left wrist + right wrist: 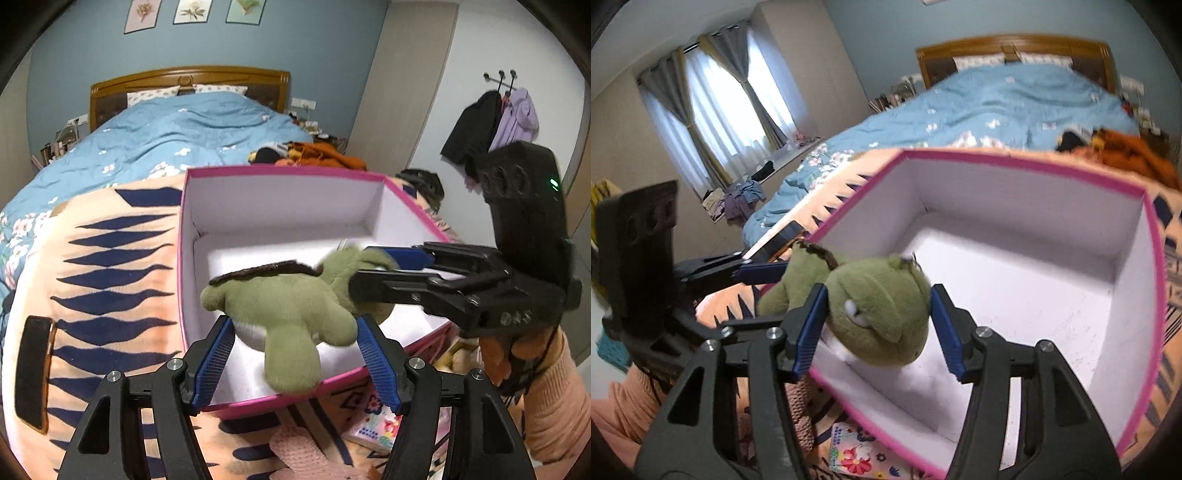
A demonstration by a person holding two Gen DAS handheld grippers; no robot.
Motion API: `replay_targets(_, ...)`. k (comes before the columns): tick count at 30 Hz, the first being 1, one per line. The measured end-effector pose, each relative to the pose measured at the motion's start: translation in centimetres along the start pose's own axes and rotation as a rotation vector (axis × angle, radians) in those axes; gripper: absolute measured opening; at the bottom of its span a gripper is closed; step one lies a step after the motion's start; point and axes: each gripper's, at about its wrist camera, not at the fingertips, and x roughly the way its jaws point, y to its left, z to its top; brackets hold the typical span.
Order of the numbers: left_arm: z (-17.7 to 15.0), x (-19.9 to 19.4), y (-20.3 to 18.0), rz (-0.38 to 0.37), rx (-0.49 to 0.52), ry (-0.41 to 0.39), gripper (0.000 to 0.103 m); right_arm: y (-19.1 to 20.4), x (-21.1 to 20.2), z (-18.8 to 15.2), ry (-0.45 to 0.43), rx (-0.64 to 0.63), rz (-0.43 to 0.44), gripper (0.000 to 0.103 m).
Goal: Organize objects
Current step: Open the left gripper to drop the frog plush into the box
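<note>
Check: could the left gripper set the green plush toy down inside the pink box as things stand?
Probably yes. The left gripper has the plush toy between its jaws over the pink box, which is open and looks empty; the right gripper flanks its head.

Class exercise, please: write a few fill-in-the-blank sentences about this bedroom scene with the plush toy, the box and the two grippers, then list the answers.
1. The plush toy is ____ in colour.
2. The open box has a ____ rim.
3. The right gripper brackets the toy's ____.
4. The box sits on a blanket spread over the ____.

Missing words: green; pink; head; bed
</note>
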Motion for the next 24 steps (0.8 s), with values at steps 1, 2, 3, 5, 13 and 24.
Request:
replay_targets(1,-0.1,0.3,-0.1,0.002,0.004,0.016,0.069,-0.5,0.7,-0.1,0.023,0.004,-0.014,0.059)
replay_targets(2,-0.2,0.6,-0.2,0.021,0.018,0.022,0.069,-0.6,1.0,-0.1,0.032,0.006,-0.03,0.059)
replay_targets(3,-0.4,0.7,-0.5,0.05,0.042,0.023,0.069,-0.9,1.3,-0.3,0.04,0.007,-0.057,0.059)
replay_targets(5,-0.5,0.7,-0.9,0.064,0.059,0.023,0.069,-1.3,1.3,-0.6,0.043,0.02,-0.08,0.059)
replay_targets(13,-0.5,0.6,-0.9,0.057,0.043,0.047,0.069,-2.8,-2.5,-2.3,-0.038,0.008,-0.134,0.066)
replay_targets(24,-1.4,-0.2,-2.3,0.057,0.017,0.033,0.069,-4.4,-2.7,-1.4,-0.054,0.0,-0.152,0.066)
